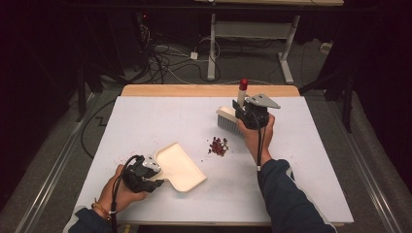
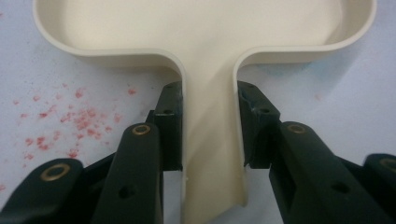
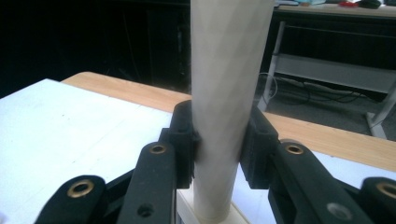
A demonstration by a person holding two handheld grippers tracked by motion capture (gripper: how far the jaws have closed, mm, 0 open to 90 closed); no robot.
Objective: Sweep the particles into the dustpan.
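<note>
L gripper (image 1: 151, 174), near the desk's (image 1: 145, 116) front-left corner, jaws pinching the handle of a cream dustpan (image 1: 179, 166) lying flat on desk, pan mouth facing the far-right side. R gripper (image 1: 241, 110) toward the far edge, right of centre, clamped on the upright brush (image 1: 226, 118) handle w/ red tip; bristles on desk. Red crumbs (image 1: 218, 145) mid-desk, btwn pan & brush, touching neither.
</note>
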